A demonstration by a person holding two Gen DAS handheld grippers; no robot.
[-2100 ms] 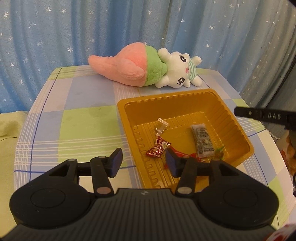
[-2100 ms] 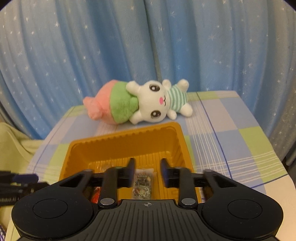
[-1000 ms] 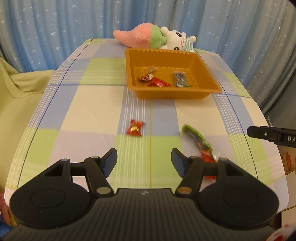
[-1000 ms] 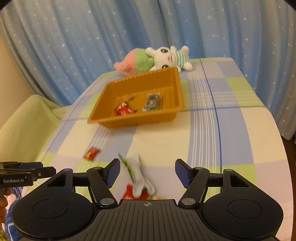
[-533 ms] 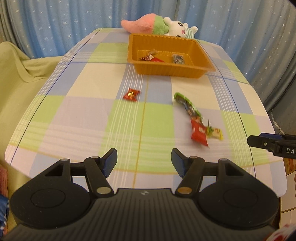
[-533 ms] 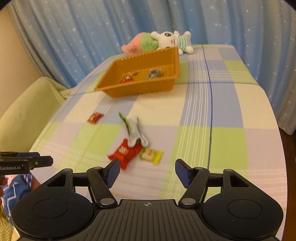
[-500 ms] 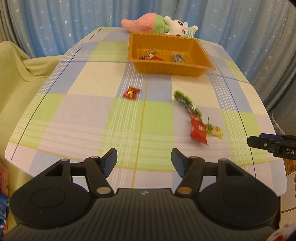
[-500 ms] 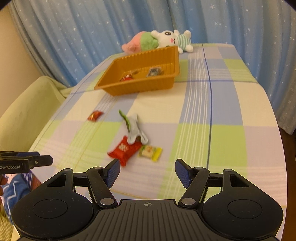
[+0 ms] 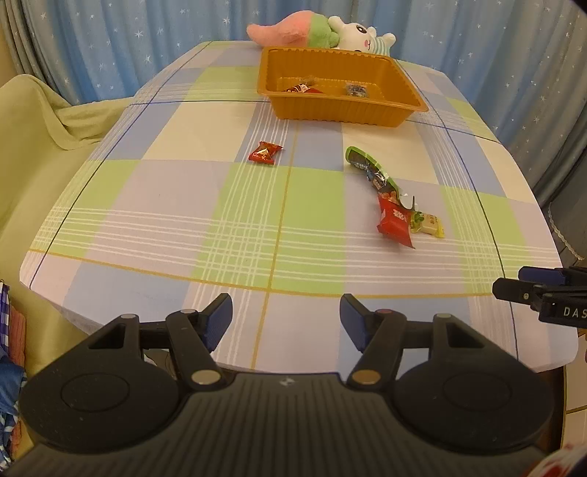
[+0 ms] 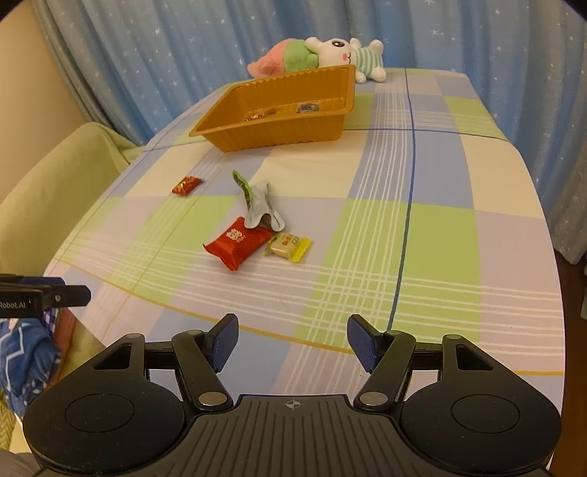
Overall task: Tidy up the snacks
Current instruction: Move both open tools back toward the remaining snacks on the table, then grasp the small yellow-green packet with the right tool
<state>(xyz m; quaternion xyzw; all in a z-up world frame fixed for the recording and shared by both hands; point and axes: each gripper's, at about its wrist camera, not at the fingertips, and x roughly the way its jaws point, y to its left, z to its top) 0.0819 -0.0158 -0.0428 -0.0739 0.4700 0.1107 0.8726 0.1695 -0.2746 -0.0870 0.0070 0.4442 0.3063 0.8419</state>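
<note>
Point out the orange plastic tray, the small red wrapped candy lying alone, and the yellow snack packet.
orange plastic tray (image 9: 341, 110), left wrist view, front wall
small red wrapped candy (image 9: 265, 153), left wrist view, wrapper middle
yellow snack packet (image 10: 288, 246), right wrist view, packet middle

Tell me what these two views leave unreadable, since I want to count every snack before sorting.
- Orange tray, right wrist view: its near wall hides part of the floor, so the snack count inside is unsure.
- Green wrapper, left wrist view: print too small to read.
- Right tool, left wrist view: cut off by the frame's right edge.
- Plush toy, left wrist view: lower part behind the tray's far rim.
</note>
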